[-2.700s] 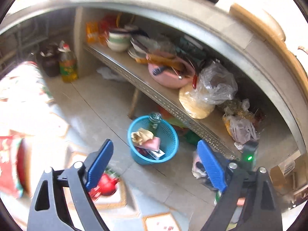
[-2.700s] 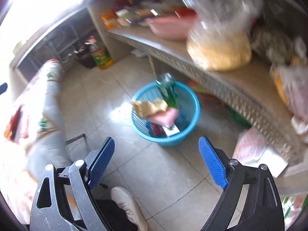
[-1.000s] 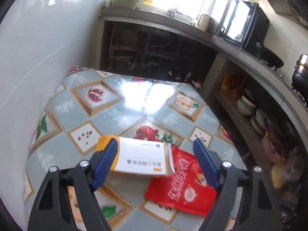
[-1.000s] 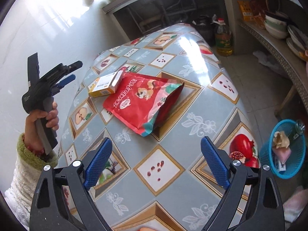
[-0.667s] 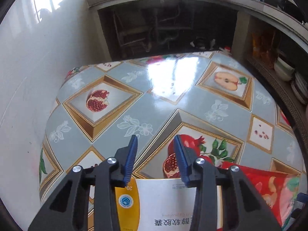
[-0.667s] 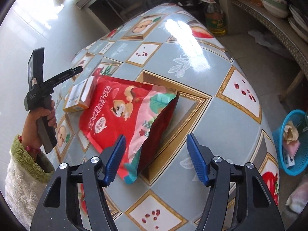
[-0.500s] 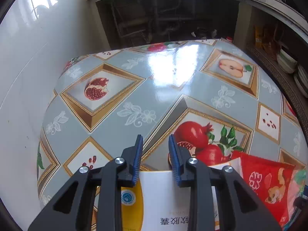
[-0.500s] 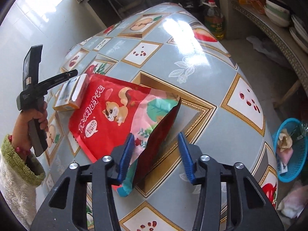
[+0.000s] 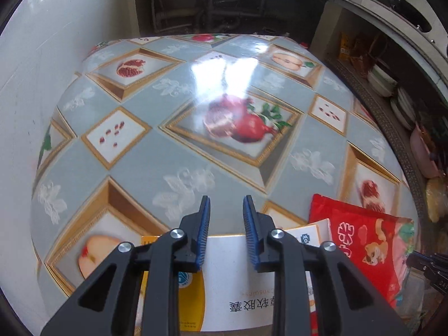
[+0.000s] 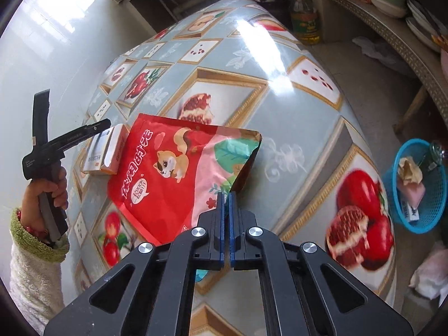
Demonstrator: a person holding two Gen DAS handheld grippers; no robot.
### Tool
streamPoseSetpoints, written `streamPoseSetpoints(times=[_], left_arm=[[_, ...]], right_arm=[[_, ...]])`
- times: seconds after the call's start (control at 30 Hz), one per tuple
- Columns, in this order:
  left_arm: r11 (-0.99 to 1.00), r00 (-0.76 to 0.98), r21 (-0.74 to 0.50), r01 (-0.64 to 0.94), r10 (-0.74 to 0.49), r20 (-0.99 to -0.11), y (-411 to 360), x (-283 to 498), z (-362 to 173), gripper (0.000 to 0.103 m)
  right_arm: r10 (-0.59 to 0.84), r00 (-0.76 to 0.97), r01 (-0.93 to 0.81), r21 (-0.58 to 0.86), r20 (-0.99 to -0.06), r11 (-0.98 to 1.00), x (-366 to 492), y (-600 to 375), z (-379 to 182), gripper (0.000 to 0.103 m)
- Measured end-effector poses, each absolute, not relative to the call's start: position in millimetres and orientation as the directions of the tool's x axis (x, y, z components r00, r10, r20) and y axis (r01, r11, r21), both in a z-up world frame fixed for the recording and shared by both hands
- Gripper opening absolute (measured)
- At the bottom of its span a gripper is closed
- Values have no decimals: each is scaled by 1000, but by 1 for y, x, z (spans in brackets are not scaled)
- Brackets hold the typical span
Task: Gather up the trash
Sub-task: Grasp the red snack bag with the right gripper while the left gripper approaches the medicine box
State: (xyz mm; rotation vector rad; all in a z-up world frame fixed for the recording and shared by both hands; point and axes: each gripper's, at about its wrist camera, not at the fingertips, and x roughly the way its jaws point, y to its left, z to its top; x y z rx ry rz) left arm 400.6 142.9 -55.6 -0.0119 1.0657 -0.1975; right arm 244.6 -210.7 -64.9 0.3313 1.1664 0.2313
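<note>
A white and orange medicine box (image 9: 232,280) lies near the table's left side, and my left gripper (image 9: 226,204) has its blue pads pressed on the box's thin sides. The right wrist view shows that gripper (image 10: 106,126), in a person's hand, on the box (image 10: 103,151). A red snack bag (image 10: 168,173) with a squirrel picture lies beside the box, its mouth gaping open. My right gripper (image 10: 226,196) is shut on the bag's near edge. The bag (image 9: 364,240) also shows at the lower right of the left wrist view.
The table (image 10: 294,117) has a glossy fruit-pattern cover and stands against a white wall. A blue basket (image 10: 414,184) holding trash sits on the floor to the right. An oil bottle (image 10: 303,19) and a low shelf (image 10: 392,36) with bowls lie beyond.
Both grippers came down onto the table and closed. The left one narrowed around the box; the right one moved up to the bag's edge and pinched it.
</note>
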Motion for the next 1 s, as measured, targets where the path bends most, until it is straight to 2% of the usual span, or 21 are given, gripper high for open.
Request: streamPoseSetpoints(times=[0.13, 0.33, 0.37, 0.43, 0.5, 0.6, 0.67, 0.83, 1.0], left_arm=[[965, 451, -146, 216, -231, -862, 131, 339, -57, 23], [930, 381, -273, 247, -353, -855, 128, 262, -59, 23], [923, 383, -289, 254, -370, -846, 129, 254, -56, 26], [909, 439, -288, 300, -400, -805, 127, 239, -45, 41], [903, 499, -268, 335, -411, -762, 128, 231, -33, 61], [867, 495, -279, 412, -470, -731, 121, 223, -27, 73], [844, 467, -274, 461, -493, -734, 113, 218, -33, 78], [834, 382, -226, 503, -450, -807, 93, 216, -66, 80], [809, 319, -332, 485, -518, -794, 95, 194, -66, 81]], right_arm=[[324, 382, -8, 348, -865, 937, 191, -225, -60, 1], [245, 412, 51, 291, -878, 955, 134, -251, -57, 1], [238, 415, 64, 289, -878, 955, 130, -255, -58, 1], [227, 425, 87, 290, -876, 953, 124, -259, -58, 1], [216, 443, 120, 296, -870, 948, 121, -266, -58, 1], [173, 484, 186, 294, -858, 938, 116, -279, -52, 1], [146, 509, 231, 298, -848, 926, 113, -289, -48, 1], [147, 520, 263, 321, -842, 910, 108, -295, -46, 1], [124, 523, 270, 302, -843, 914, 97, -294, -43, 1]])
